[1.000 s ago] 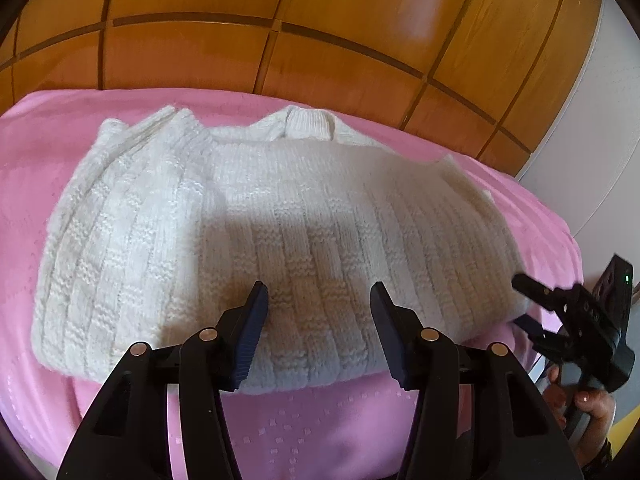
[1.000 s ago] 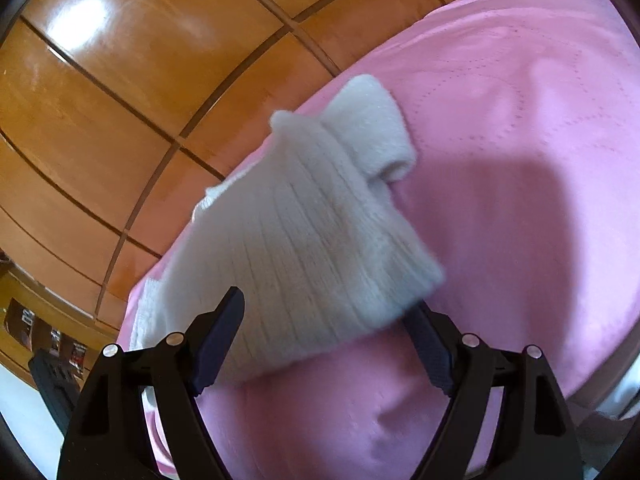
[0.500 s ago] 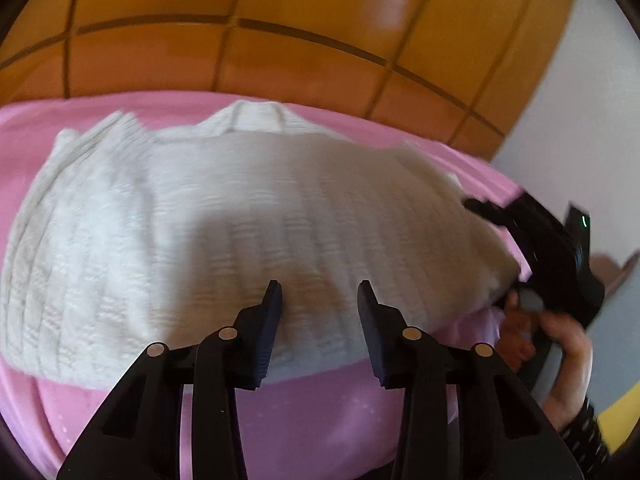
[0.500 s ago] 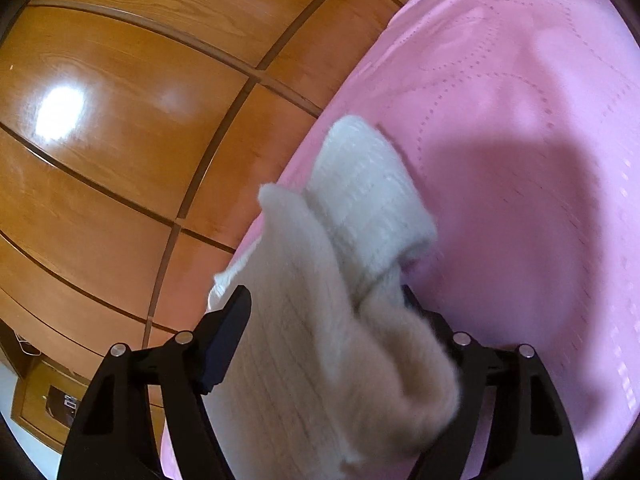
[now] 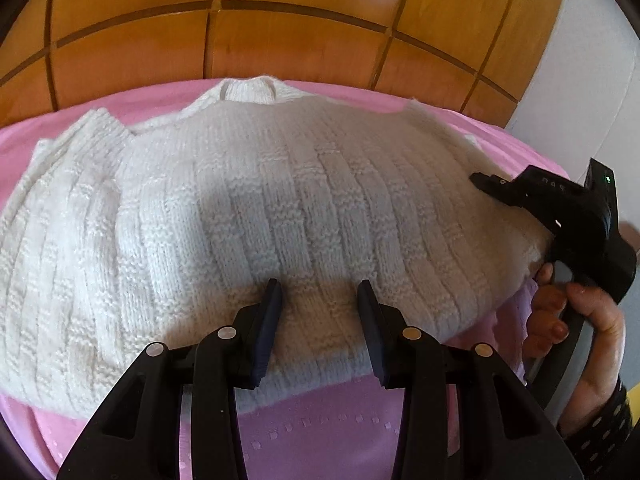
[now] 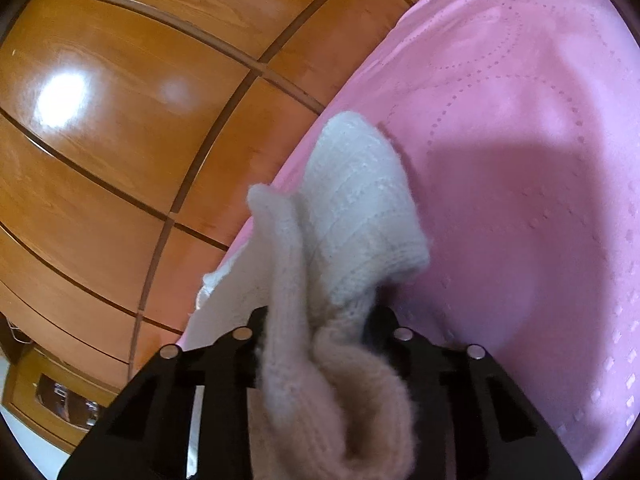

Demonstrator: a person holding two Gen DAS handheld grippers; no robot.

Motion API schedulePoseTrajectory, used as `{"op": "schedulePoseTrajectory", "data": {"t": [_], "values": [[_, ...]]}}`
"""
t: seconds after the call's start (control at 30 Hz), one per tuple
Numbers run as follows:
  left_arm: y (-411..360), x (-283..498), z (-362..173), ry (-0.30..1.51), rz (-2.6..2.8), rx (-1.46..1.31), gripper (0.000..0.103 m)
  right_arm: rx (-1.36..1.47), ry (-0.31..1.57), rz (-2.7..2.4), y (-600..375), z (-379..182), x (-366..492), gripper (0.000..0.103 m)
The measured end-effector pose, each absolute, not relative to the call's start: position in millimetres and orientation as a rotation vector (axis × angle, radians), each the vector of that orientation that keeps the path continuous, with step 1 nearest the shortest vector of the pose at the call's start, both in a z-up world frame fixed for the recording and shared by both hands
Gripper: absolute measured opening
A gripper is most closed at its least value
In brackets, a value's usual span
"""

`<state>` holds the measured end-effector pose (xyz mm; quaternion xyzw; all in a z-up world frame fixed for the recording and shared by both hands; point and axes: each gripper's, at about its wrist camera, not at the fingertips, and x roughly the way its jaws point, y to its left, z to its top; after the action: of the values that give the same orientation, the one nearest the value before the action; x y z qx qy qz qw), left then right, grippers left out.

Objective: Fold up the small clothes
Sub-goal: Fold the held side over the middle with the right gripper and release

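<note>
A white knit sweater (image 5: 248,208) lies spread on a pink bedspread (image 5: 320,432), collar toward the far wall. My left gripper (image 5: 320,292) hovers over its near hem, jaws partly apart, the flat knit showing between the fingers (image 5: 269,320) without being pinched. At the sweater's right edge, a hand (image 5: 580,320) holds my right gripper (image 5: 504,196). In the right wrist view the right gripper (image 6: 320,320) is closing on a bunched fold of the sweater (image 6: 360,208). The cloth fills its jaws and hides both pads.
A panelled wooden wall (image 5: 280,40) runs behind the bed, with a white wall (image 5: 580,80) to the right. Bare pink bedspread (image 6: 520,160) stretches beyond the sweater on the right gripper's side. A low wooden cabinet (image 6: 60,396) shows at the lower left.
The left gripper came closer over the sweater's hem and its jaws narrowed. The right gripper slid onto the sweater's right edge and closed, bunching the knit between its fingers.
</note>
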<state>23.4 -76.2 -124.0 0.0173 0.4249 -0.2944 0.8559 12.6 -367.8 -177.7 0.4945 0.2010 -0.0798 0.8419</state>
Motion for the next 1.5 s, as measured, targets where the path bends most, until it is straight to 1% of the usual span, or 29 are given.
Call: {"op": "schedulePoseTrajectory", "data": {"t": [0.07, 0.17, 0.23, 0.53, 0.77, 0.93, 1.17, 1.5], "values": [[-68, 26, -120, 0.908, -0.645, -0.007, 0.043, 1.054, 0.423, -0.164, -368, -173, 13, 0.026], [-53, 30, -112, 0.935, -0.685, -0.116, 0.065, 1.051, 0.425, -0.169, -367, -165, 11, 0.024], [-40, 32, -106, 0.922, -0.673, -0.163, 0.071, 1.034, 0.417, -0.169, -365, -155, 9, 0.024], [35, 44, -75, 0.728, -0.423, -0.140, 0.071, 0.873, 0.402, -0.156, -330, -96, 11, 0.022], [85, 55, -87, 0.760, -0.312, -0.182, 0.071, 0.721, 0.390, -0.081, -279, -46, 23, 0.022], [99, 51, -95, 0.782, -0.300, -0.211, 0.071, 0.632, 0.397, -0.017, -235, -22, 39, 0.022], [128, 40, -92, 0.765, -0.268, -0.278, 0.071, 0.496, 0.434, 0.066, -170, -13, 63, 0.022], [169, 34, -100, 0.789, -0.185, -0.383, 0.071, 0.316, 0.527, 0.175, -78, -46, 101, 0.022]]}}
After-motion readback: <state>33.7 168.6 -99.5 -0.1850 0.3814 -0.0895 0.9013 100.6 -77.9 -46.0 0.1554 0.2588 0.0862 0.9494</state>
